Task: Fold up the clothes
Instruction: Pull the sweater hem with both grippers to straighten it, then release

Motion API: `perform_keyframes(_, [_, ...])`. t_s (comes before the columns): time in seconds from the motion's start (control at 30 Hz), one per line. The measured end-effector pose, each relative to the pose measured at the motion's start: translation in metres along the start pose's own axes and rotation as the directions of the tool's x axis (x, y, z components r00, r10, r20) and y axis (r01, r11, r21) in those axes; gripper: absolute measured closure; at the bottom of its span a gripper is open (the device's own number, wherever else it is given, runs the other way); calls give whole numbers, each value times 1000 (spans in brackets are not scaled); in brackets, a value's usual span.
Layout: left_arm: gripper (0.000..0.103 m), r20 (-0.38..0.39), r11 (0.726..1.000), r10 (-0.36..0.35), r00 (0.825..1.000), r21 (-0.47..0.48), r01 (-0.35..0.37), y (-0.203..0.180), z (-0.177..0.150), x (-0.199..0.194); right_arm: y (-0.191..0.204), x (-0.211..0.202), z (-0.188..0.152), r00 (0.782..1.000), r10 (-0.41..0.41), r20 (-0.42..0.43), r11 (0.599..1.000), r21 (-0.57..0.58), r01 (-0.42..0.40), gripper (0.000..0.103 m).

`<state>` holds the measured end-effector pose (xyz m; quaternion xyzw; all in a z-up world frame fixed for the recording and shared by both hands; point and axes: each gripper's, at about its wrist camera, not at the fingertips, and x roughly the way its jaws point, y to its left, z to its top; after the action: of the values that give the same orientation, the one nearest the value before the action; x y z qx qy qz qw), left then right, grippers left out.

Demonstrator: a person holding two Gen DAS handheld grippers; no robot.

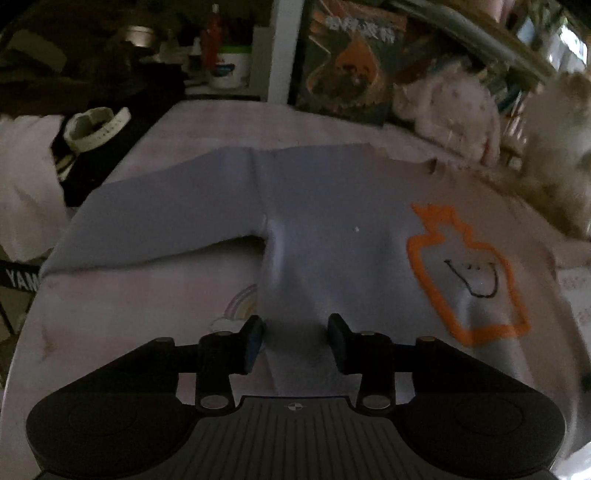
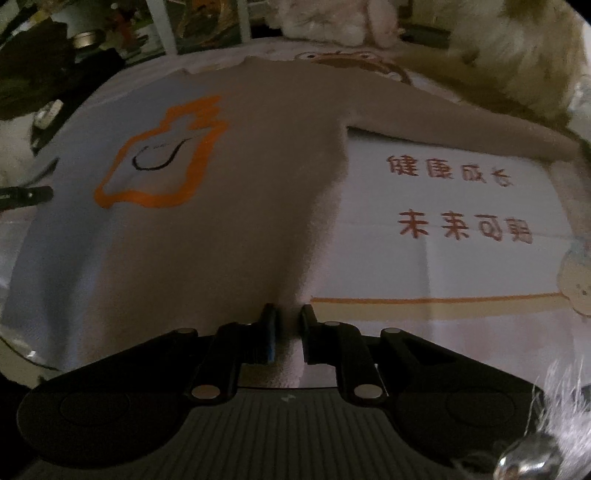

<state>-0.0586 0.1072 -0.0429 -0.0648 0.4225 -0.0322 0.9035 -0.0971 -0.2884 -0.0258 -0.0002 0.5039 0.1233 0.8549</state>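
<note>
A pale grey sweatshirt (image 1: 332, 221) with an orange outline print (image 1: 461, 280) lies front up and spread flat on a printed sheet (image 1: 129, 314). One sleeve (image 1: 159, 225) stretches out to the left. My left gripper (image 1: 295, 332) is open at the near hem, its fingers either side of a raised fold of the cloth. In the right wrist view the same sweatshirt (image 2: 240, 221) shows its print (image 2: 159, 158) and its other sleeve (image 2: 461, 125) reaching right. My right gripper (image 2: 288, 325) is at the hem's right corner, jaws narrow, with cloth pinched between them.
The sheet (image 2: 461, 266) carries brown printed characters and a tan stripe. Plush toys (image 1: 450, 110) (image 2: 332, 18) crowd the far edge. A white watch (image 1: 96, 125) lies on dark items at the left, and a white tub (image 1: 231, 70) stands on a cluttered shelf behind.
</note>
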Motion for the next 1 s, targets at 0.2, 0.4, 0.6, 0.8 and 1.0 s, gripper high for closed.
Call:
perform_keyframes(0.2, [94,-12,988,-64,998,139,65,-33,4,10,-7,-12,-19,997,-67,34,995,76,64,92])
perform_keyframes(0.4, [94,-11,976,-98,995,195,98,-62,22,33,-23,-15,-16,987,-145,67,981,136,135,91])
perform_keyframes(0.6, [92,10,979,-88,996,184,85,-73,40,54,-30,-2,10,963,-253,91,963,124,241,91])
perform_keyframes(0.8, [85,8,981,-99,995,168,96,-58,32,39,-30,13,20,953,-277,123,957,118,263,91])
perform_keyframes(1.0, [86,13,987,-84,996,139,82,-58,23,33,-25,17,26,953,-279,115,960,66,273,91])
